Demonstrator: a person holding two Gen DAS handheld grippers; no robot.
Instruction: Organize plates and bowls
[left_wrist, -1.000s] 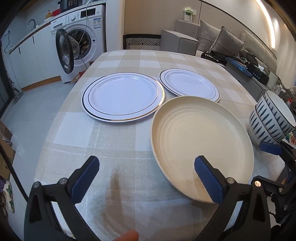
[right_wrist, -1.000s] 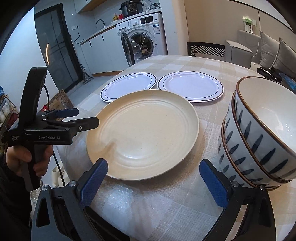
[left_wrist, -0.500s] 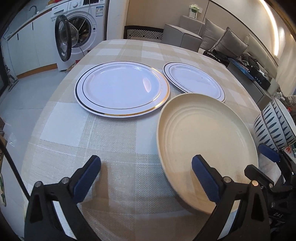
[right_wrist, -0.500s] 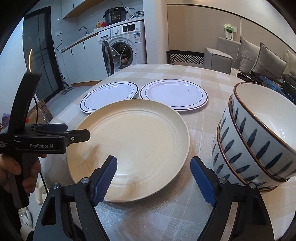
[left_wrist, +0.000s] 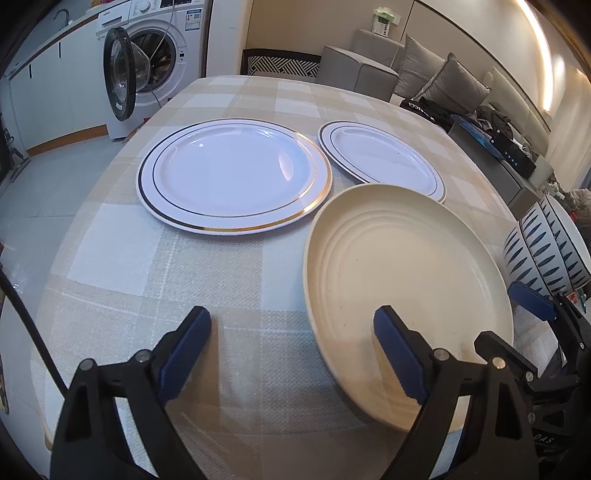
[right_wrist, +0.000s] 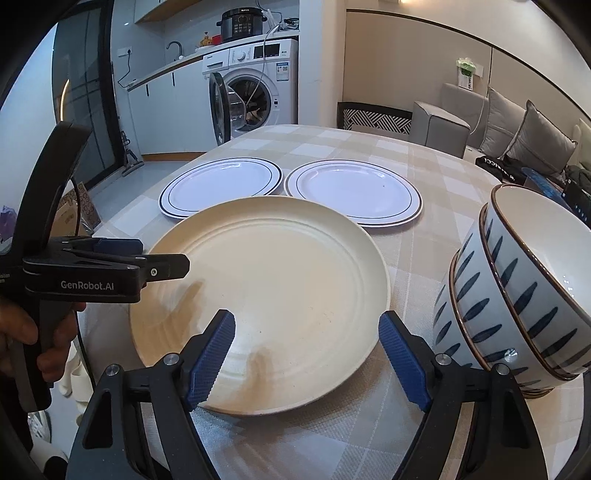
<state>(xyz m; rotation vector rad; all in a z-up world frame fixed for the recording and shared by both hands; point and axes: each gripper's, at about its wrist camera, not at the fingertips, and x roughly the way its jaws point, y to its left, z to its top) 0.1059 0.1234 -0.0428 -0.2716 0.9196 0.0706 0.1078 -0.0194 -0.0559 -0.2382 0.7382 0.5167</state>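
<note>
Here the cream plate (right_wrist: 266, 291) lies flat directly ahead of the right gripper (right_wrist: 306, 354), near rim between its wide, empty jaws; the left gripper (left_wrist: 291, 354), closing and empty, straddles only the plate's left edge.

left gripper (left_wrist: 291, 350) – closing, straddles cream plate (left_wrist: 406, 280) rim | two white plates (left_wrist: 236, 177) beyond
</note>
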